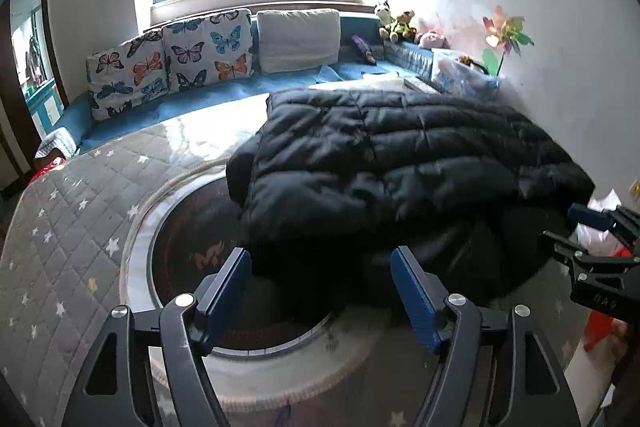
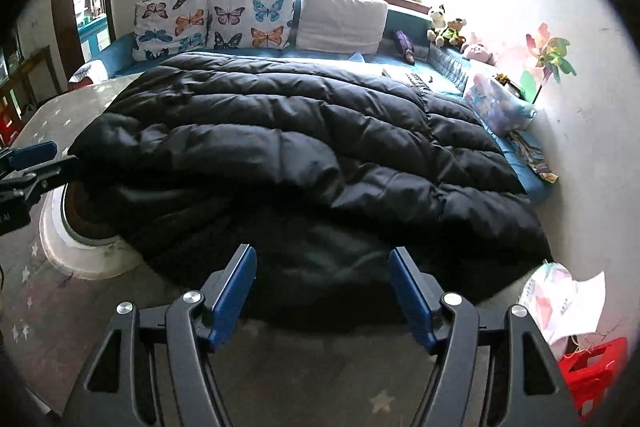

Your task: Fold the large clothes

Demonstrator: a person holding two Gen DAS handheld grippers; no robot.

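On quilted table [image 2: 48, 115]: black jacket [image 2: 304, 147] hides round inset | left hand-held gripper [image 1: 320, 283] wide, empty | right hand-held gripper [image 2: 322, 279] wide, empty

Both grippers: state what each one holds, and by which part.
Nothing is held. The left gripper and the right gripper are both open, their fingers short of the black puffer jacket, not touching it.

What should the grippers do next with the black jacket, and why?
Probably ease both forward and down to the jacket's near edge. The left gripper and right gripper both stand open and empty, short of the fabric. The near edge lies bunched in loose folds, so gripping it there at two points seems the likeliest start for the next fold.
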